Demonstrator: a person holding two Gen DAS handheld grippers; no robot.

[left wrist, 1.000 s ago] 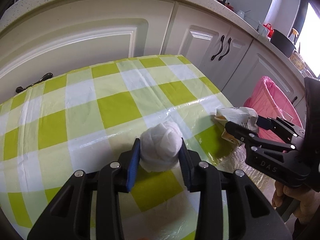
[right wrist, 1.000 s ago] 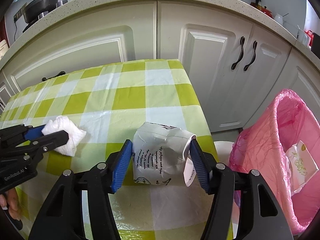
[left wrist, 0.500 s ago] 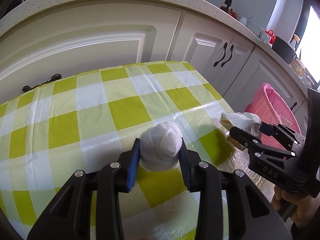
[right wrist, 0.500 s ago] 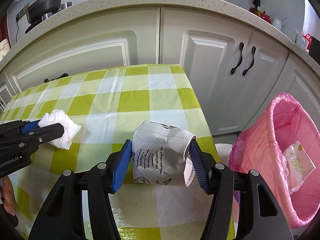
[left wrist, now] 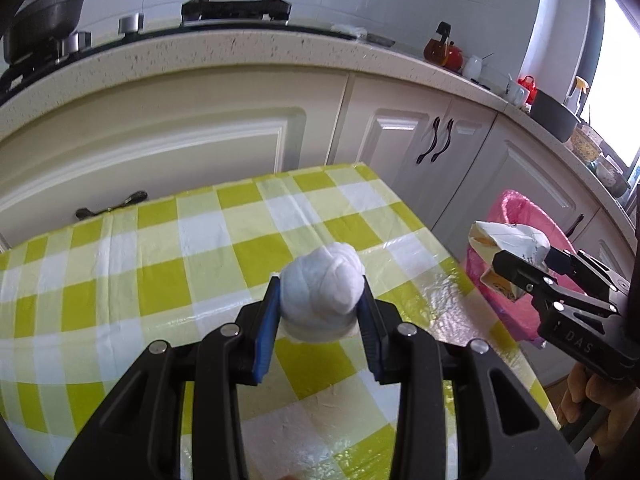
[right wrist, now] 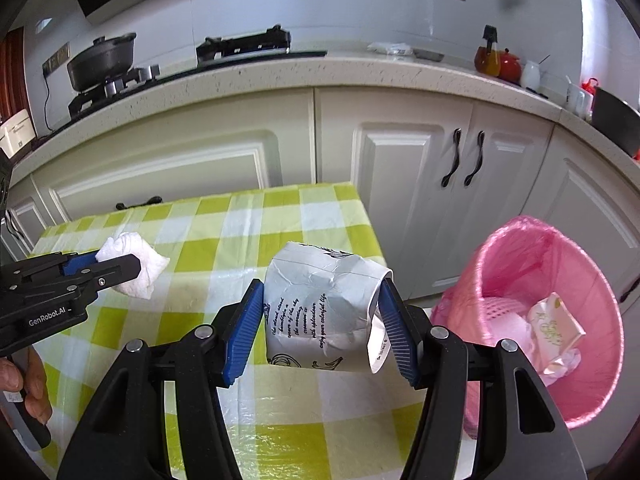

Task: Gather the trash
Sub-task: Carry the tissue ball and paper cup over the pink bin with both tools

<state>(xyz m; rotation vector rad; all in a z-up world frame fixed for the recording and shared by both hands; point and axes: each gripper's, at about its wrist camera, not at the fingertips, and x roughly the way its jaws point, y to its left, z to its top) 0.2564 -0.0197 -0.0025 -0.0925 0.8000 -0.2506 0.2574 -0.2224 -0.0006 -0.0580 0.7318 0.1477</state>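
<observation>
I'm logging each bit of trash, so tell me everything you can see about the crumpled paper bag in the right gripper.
The paper bag is white, creased paper, crushed into a rough block, with dark script lettering and small drawings on its side; the left wrist view shows yellow at its folded end. A loose flap hangs at its right edge. The right gripper pinches it between its blue pads, clear of the checked tablecloth, left of the pink bin.

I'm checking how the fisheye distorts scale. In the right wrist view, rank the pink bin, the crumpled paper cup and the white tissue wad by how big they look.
Largest to smallest, as they look:
1. pink bin
2. crumpled paper cup, held in the right gripper; it sits nearest the camera, so it is likely enlarged
3. white tissue wad, held in the left gripper
</observation>
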